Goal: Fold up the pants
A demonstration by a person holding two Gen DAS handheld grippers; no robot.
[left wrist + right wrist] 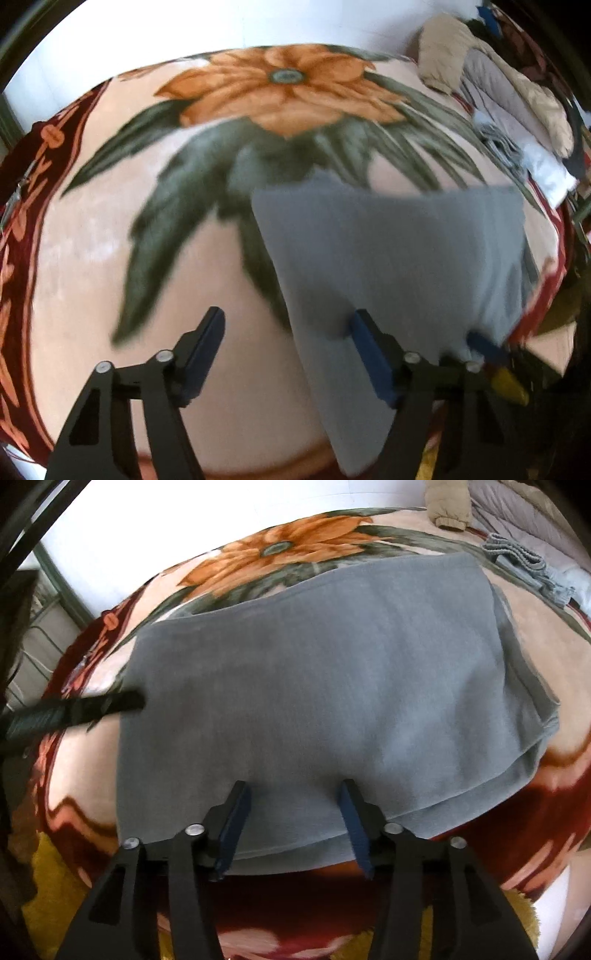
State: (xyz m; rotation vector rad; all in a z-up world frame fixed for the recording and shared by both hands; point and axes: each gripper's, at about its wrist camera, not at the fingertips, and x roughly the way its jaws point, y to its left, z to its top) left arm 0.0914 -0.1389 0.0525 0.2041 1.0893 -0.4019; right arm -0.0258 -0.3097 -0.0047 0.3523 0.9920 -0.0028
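Pants (317,686): grey, folded into a squat stack of layers, lying flat on the flowered blanket (546,635) of the bed; centre of the right wrist view, lower right of the left wrist view.
Long axis: runs left to right across the right wrist view; layered edges at the right end and along the near side.
Right claw (293,805): jaws apart, nothing clamped; tips over the near edge of the stack, cloth straight ahead and below, contact not clear.
Left claw (286,332): jaws wide apart, empty; one finger over bare blanket, the other over the cloth's left edge.
Nearer hand: right one, centred on the near edge; left one at the left end, its finger seen at middle left in the right wrist view.
Likely next: judged a last fold or a smoothing along the long axis.
Clutter: other clothes (524,561) at upper right, well apart.
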